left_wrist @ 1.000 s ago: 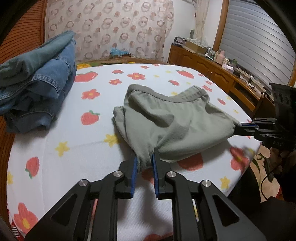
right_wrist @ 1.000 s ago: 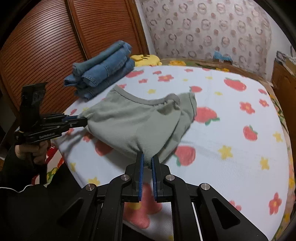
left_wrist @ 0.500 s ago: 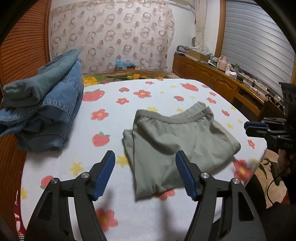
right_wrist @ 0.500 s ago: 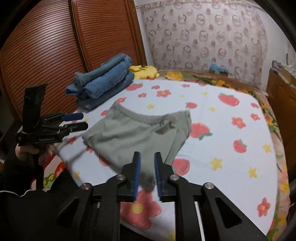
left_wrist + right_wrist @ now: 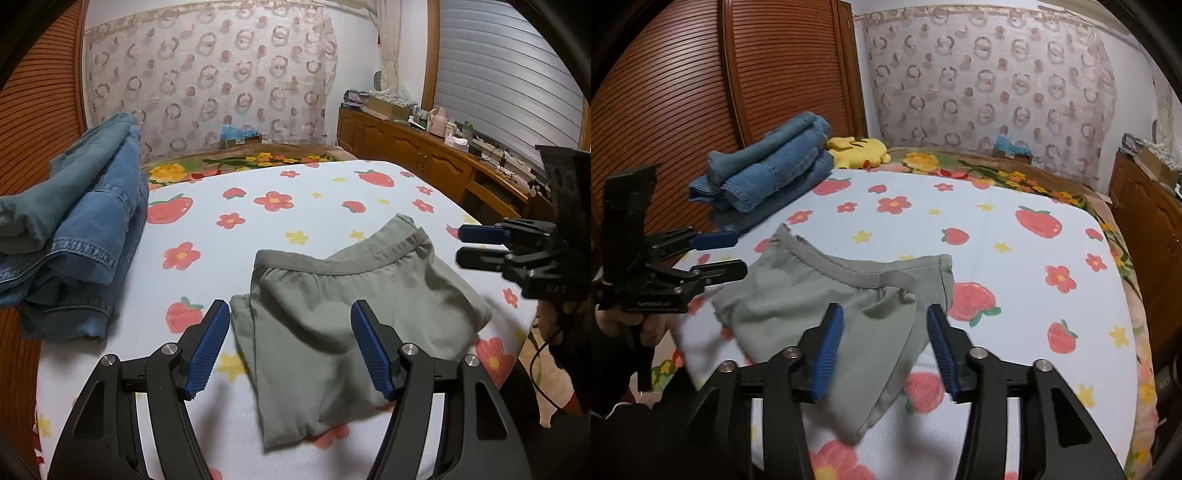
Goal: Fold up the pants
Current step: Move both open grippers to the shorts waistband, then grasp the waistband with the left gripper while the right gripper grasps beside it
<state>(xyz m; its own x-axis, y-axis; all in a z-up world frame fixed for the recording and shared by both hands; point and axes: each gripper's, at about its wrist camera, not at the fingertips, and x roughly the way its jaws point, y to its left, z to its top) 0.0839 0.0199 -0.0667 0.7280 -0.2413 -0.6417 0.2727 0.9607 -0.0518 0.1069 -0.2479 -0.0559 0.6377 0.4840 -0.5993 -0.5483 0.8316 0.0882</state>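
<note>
Grey-green pants [image 5: 332, 314] lie folded on the flowered bed sheet [image 5: 207, 229], waistband away from me; they also show in the right wrist view [image 5: 827, 306]. My left gripper [image 5: 290, 347] is open and empty, its blue pads just above the near edge of the pants. My right gripper [image 5: 884, 349] is open and empty over the other near corner. Each gripper appears in the other's view, the right one [image 5: 480, 245] at the bed's right edge, the left one [image 5: 718, 254] at its left edge.
A pile of folded blue jeans [image 5: 74, 229] lies at the left of the bed [image 5: 764, 173]. A yellow plush toy [image 5: 858, 151] lies behind it. A wooden sideboard [image 5: 424, 155] with clutter stands to the right. A louvred wooden wardrobe [image 5: 701, 92] stands left.
Both grippers let go of the pants and opened: the left first, then the right. The pants dropped flat onto the sheet. Both grippers drew back a little.
</note>
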